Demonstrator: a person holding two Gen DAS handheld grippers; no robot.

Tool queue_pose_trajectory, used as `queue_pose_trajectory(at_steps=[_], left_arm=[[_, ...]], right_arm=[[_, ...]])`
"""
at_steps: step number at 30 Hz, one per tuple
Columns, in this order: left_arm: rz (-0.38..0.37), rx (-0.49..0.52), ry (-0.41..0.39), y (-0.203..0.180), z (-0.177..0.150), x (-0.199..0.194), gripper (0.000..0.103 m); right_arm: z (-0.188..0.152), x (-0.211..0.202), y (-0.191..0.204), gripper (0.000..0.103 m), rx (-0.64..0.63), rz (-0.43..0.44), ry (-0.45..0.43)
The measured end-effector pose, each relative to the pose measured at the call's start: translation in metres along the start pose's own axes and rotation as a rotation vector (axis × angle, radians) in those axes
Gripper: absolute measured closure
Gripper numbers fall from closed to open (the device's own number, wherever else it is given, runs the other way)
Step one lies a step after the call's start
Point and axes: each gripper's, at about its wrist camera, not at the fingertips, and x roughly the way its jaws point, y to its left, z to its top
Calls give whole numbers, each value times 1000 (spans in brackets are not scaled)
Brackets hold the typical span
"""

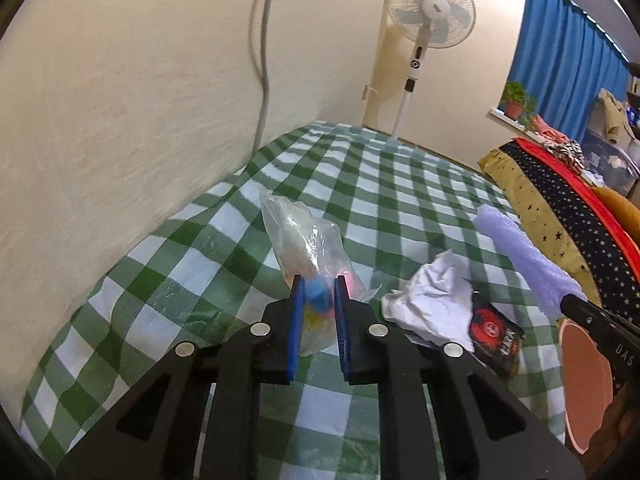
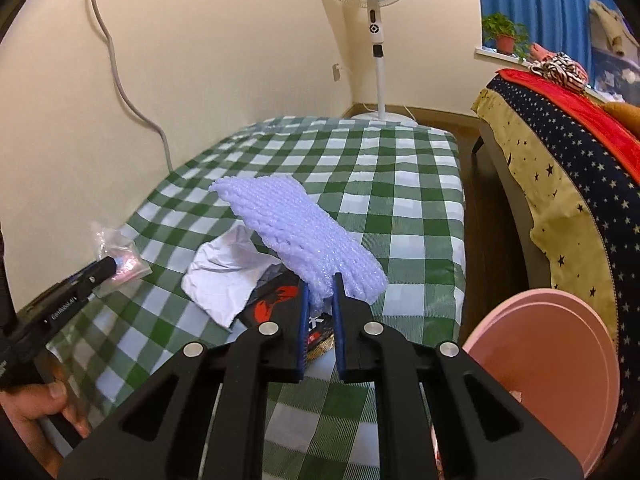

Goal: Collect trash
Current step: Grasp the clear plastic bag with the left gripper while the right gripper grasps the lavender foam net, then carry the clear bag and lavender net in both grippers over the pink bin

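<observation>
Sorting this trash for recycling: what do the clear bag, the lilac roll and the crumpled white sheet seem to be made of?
Clear bag: thin glossy plastic film, see-through with shiny creases. Lilac roll: probably bubble wrap, going by its translucent, glinting rows of bumps. Crumpled white sheet: likely matte paper, as it holds sharp folds.

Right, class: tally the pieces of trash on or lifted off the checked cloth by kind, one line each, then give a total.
Clear plastic bag, pinched in the left gripper: 1
Purple bubble wrap, pinched in the right gripper: 1
Crumpled white paper, lying on the cloth: 1
Black and red snack wrapper, lying on the cloth: 1
Total: 4
</observation>
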Motion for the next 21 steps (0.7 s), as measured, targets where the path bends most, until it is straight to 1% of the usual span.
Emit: queue_pose_trajectory(at_steps=[8, 13, 21], left_arm=[[-45, 58, -36, -19, 0, -26, 88], [-82, 92, -57, -32, -2, -46, 88], [-142, 131, -80, -52, -5, -72, 88]], right_arm=[[-3, -36, -6, 92, 71, 24, -38], [-6, -59, -8, 92, 76, 17, -60], [-10, -99, -18, 92, 125, 7, -92]])
